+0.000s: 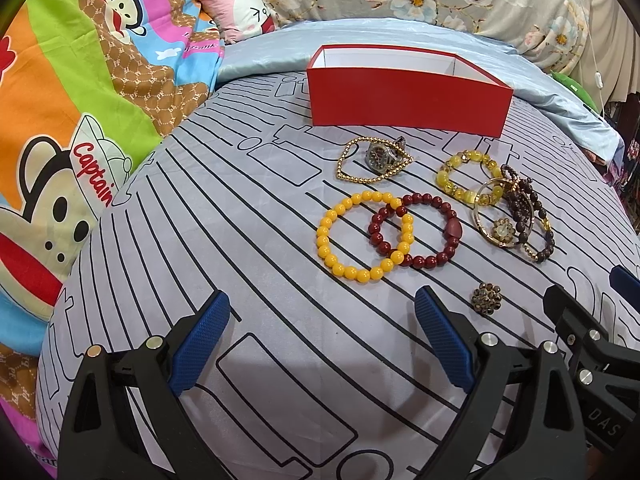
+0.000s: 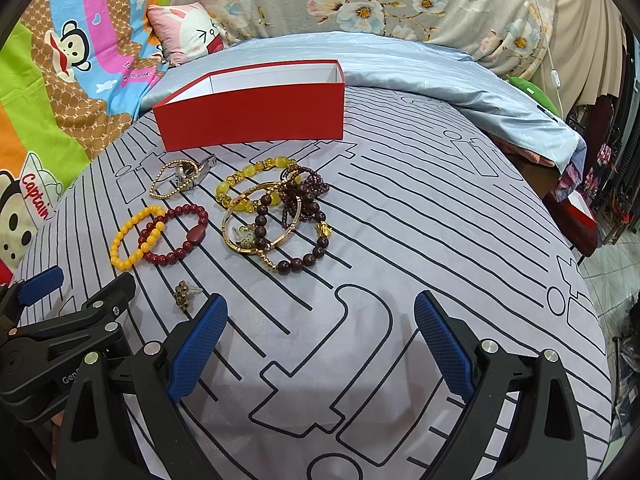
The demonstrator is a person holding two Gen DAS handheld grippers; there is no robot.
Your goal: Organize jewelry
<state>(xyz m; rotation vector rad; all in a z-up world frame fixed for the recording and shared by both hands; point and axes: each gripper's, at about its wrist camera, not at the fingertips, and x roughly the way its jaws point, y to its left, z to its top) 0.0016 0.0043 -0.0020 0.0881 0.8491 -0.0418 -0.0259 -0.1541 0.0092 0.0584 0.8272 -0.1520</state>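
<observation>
Left wrist view: my left gripper (image 1: 322,340) spread wide, nothing in it, hovering low over the grey sheet (image 1: 200,220). Right gripper (image 2: 320,340) also spread, empty. Jewelry all loose on the sheet, red box (image 1: 408,100) behind it looks empty from what shows of the inside.

Yellow bracelet (image 1: 364,236) sits dead ahead of my left fingers, overlapping the red bracelet (image 1: 424,232). Probably the first pick. I'd pinch its near-left arc, away from the overlap, so the red one doesn't drag along. Go low, beads roll; close on one bead string, not the hole.

Brooch (image 1: 486,299) is just beside my right-hand pad; avoid knocking it. Tangled pile (image 2: 276,216) is nearer my right gripper; lift piece by piece.
</observation>
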